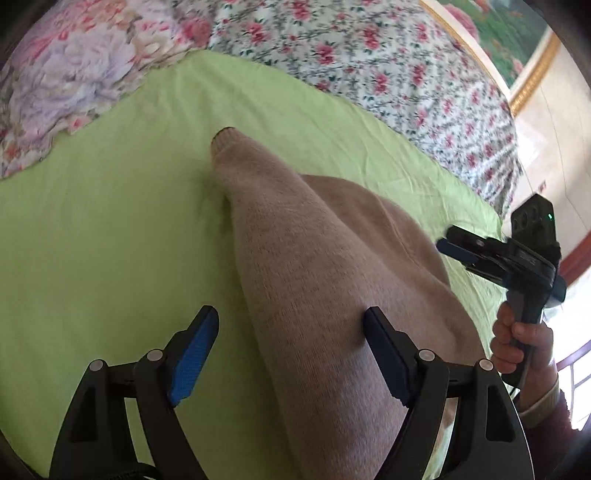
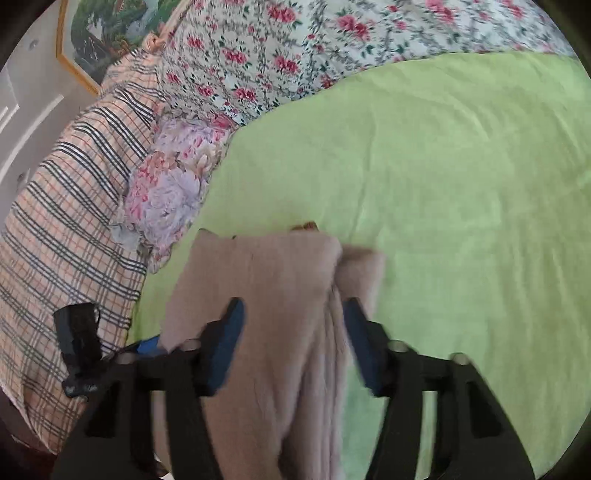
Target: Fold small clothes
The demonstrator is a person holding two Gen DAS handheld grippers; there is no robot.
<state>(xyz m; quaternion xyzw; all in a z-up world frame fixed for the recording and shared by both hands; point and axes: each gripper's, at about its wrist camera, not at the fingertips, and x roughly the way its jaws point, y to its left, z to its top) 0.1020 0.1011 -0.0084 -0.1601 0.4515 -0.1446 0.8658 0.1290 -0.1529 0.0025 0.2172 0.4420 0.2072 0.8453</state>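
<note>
A beige knit sweater (image 1: 317,266) lies on a light green sheet (image 1: 110,221), one sleeve folded over its body with the cuff pointing away. My left gripper (image 1: 291,325) is open just above the sleeve, fingers either side of it, holding nothing. My right gripper (image 2: 291,325) is open above the folded sweater (image 2: 273,288), whose edge runs between its fingers. The right gripper also shows in the left wrist view (image 1: 458,243), held in a hand off the sweater's right side.
A floral quilt (image 1: 369,55) and a lilac floral pillow (image 1: 66,81) border the green sheet at the back. A plaid blanket (image 2: 66,229) lies at the left in the right wrist view. A framed picture (image 2: 107,33) hangs on the wall.
</note>
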